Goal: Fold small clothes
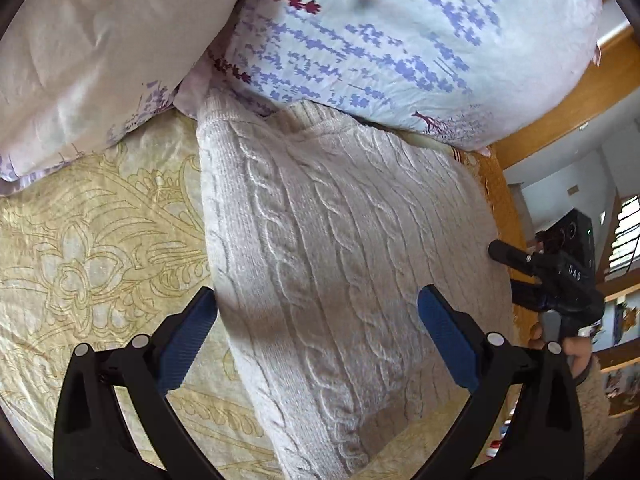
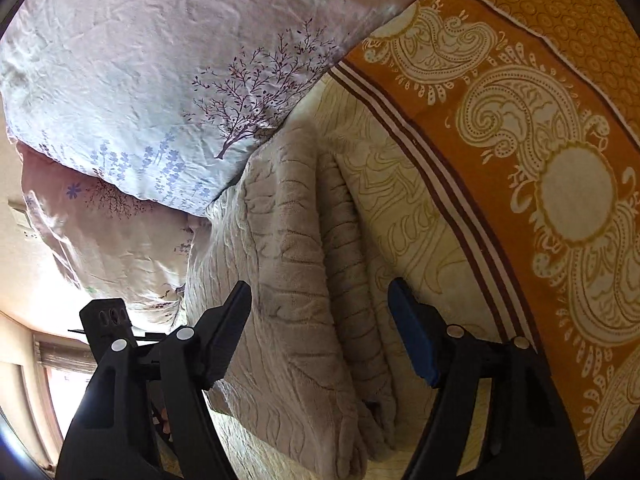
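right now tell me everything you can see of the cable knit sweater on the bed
The cable knit sweater is cream-white, thick and soft-looking, with raised braided cables running along its length. It lies folded in layers, the stacked edges showing in the right wrist view, flat on the cream and gold patterned bedspread. Its far end tucks against the floral pillow. Both the left gripper and right gripper hover open above it; neither grips it.

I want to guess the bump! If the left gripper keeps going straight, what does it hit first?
Probably the cream knitted sweater: the open left gripper points right at it, though depth is unclear.
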`<action>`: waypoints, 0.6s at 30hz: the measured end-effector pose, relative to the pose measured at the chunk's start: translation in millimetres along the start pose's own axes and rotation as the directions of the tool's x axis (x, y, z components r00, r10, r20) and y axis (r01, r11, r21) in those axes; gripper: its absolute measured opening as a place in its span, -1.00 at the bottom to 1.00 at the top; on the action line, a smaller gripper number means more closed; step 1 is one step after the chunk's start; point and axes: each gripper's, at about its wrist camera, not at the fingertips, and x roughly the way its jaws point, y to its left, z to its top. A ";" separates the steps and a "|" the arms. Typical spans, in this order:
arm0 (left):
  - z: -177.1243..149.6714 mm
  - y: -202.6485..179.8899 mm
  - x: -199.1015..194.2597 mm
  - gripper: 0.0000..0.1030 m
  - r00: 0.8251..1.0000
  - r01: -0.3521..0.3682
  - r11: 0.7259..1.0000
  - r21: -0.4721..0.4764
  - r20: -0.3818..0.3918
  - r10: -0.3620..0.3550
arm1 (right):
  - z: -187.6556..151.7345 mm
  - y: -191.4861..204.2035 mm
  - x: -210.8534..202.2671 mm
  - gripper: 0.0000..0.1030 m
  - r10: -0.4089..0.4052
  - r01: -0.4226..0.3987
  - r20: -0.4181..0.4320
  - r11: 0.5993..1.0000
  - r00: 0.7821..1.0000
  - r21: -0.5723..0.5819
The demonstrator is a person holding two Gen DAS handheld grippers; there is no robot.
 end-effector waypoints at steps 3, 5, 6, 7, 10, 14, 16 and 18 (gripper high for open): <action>7.2 13.8 7.6 0.71 0.998 0.064 0.994 -0.086 -0.021 -0.067 | 0.5 2.0 10.1 0.28 0.033 -0.033 -0.039 0.999 0.999 0.003; 9.3 18.4 10.9 0.67 0.995 0.092 0.989 -0.114 -0.018 -0.094 | 0.2 4.7 15.0 0.28 0.047 -0.047 -0.053 0.999 0.998 -0.009; 9.8 18.5 12.1 0.67 0.995 0.098 0.988 -0.117 -0.022 -0.101 | 0.5 5.5 17.0 0.28 0.055 -0.056 -0.059 0.998 0.997 -0.010; 9.2 17.5 11.5 0.67 0.994 0.101 0.988 -0.115 -0.020 -0.104 | 1.2 5.6 19.2 0.28 0.067 -0.068 -0.066 0.998 0.996 -0.006; 9.3 16.9 12.3 0.67 0.993 0.112 0.987 -0.116 -0.018 -0.115 | 3.6 2.9 25.3 0.28 0.107 -0.106 -0.078 0.994 0.991 0.008; 6.9 25.1 6.9 0.67 0.990 0.138 0.980 -0.143 -0.010 -0.141 | 5.5 4.7 32.0 0.27 0.141 -0.141 -0.086 0.990 0.986 0.003; 7.1 24.5 7.6 0.67 0.990 0.141 0.980 -0.143 -0.009 -0.144 | 6.4 4.7 30.5 0.27 0.159 -0.159 -0.087 0.987 0.983 0.001; 4.9 22.4 8.3 0.68 0.991 0.131 0.984 -0.120 -0.010 -0.133 | 5.4 6.1 29.8 0.27 0.179 -0.180 -0.085 0.984 0.980 -0.007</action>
